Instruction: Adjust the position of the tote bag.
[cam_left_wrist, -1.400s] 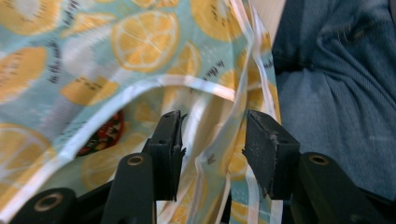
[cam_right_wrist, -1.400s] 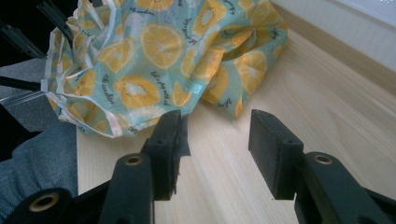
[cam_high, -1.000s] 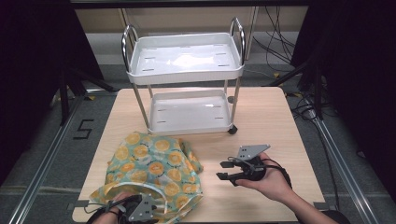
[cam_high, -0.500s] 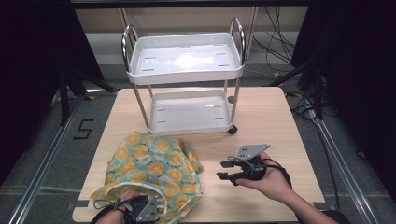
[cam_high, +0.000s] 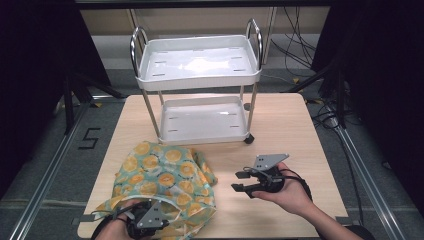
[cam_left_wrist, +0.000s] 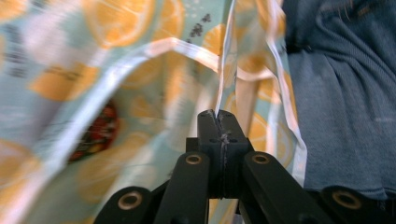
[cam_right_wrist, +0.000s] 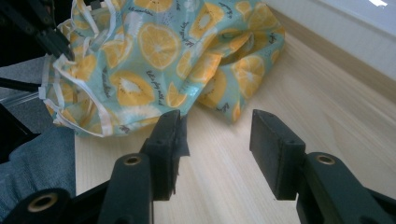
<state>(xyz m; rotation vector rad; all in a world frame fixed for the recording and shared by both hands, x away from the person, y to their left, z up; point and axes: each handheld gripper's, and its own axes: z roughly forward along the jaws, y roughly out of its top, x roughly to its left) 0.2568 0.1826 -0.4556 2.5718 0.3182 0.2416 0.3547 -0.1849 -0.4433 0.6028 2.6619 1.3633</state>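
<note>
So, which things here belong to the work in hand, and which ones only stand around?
In the work:
- lemon-print cloth
- left gripper, jaws just closed, pinching the cloth's white edge
- right gripper, open, waiting beside the cloth

Standing around:
- white two-shelf cart
- wooden table

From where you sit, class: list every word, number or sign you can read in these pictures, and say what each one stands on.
"5": a dark numeral on the grey floor, left of the table.
Small dark script beside the orange slices on the printed cloth: too small and blurred to read.
Red and dark round patch on the cloth in the left gripper view: blurred, unreadable.
White cart: no writing to be seen.
</note>
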